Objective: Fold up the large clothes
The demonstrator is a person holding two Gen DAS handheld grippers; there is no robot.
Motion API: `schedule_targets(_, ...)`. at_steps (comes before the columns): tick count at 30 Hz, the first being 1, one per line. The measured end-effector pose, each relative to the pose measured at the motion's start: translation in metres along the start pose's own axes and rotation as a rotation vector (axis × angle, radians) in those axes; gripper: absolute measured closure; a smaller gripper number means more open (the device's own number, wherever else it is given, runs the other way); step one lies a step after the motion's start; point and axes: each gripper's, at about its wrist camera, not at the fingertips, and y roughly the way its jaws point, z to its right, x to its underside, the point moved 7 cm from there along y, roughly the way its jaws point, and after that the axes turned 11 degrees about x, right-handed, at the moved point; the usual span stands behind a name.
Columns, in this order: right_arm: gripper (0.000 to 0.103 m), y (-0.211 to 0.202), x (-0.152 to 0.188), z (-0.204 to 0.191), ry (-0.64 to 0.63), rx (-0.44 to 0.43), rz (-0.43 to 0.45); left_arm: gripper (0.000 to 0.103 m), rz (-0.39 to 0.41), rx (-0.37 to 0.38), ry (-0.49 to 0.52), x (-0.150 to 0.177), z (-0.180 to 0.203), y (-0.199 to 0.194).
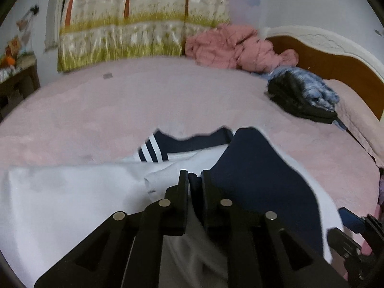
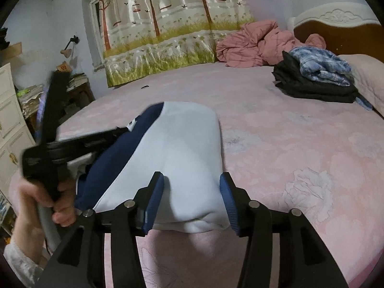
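Your left gripper (image 1: 192, 176) has its fingers pressed nearly together, pinching the top (image 1: 252, 180) where navy meets white. Your right gripper (image 2: 192, 192) stands spread, pads (image 2: 154, 201) on either side of the white folded edge, not pressing it. The top lies on the pink bed (image 2: 288, 144), near you.

Both wrist views look forward-down along own fingers, close over bed (image 1: 96, 110); shared ahead: sweatshirt (image 2: 182, 148), curtain (image 1: 134, 24), headboard (image 2: 336, 21).
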Motion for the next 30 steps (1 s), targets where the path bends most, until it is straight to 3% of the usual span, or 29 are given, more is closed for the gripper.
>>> schedule_targets(5,0.043,-0.009,-0.001,0.002,0.025,-0.012,0.007,0.09,0.134,-0.001,-0.011,-0.012,-0.001,-0.059)
schedule_targets(7,0.041,-0.014,-0.003,0.0,0.006,0.012,0.022,0.083,0.177,-0.008,-0.01,-0.014,-0.003,-0.08)
schedule_targets(9,0.039,-0.022,-0.004,-0.003,-0.028,0.048,0.051,0.063,0.213,-0.034,0.002,-0.012,-0.009,-0.099)
schedule_targets(11,0.025,-0.029,-0.006,-0.004,-0.05,0.07,0.081,0.049,0.243,-0.043,0.008,-0.008,-0.015,-0.112)
schedule_targets(13,0.015,-0.039,-0.009,-0.003,-0.063,0.106,0.133,0.043,0.254,-0.037,0.016,-0.003,-0.022,-0.119)
schedule_targets(16,0.015,-0.051,-0.013,0.004,-0.058,0.175,0.194,0.028,0.277,-0.06,0.035,0.004,-0.035,-0.123)
schedule_targets(19,0.015,-0.06,-0.018,0.014,-0.03,0.222,0.251,0.003,0.332,-0.09,0.032,0.013,-0.049,-0.13)
schedule_targets(21,0.014,-0.064,-0.019,0.021,-0.015,0.233,0.268,0.0,0.377,-0.144,0.012,0.02,-0.061,-0.136)
schedule_targets(26,0.014,-0.065,-0.014,0.038,-0.025,0.277,0.264,0.0,0.404,-0.19,-0.014,0.051,-0.089,-0.15)
schedule_targets(30,0.014,-0.067,-0.011,0.05,-0.021,0.318,0.271,0.0,0.42,-0.265,-0.13,0.087,-0.114,-0.164)
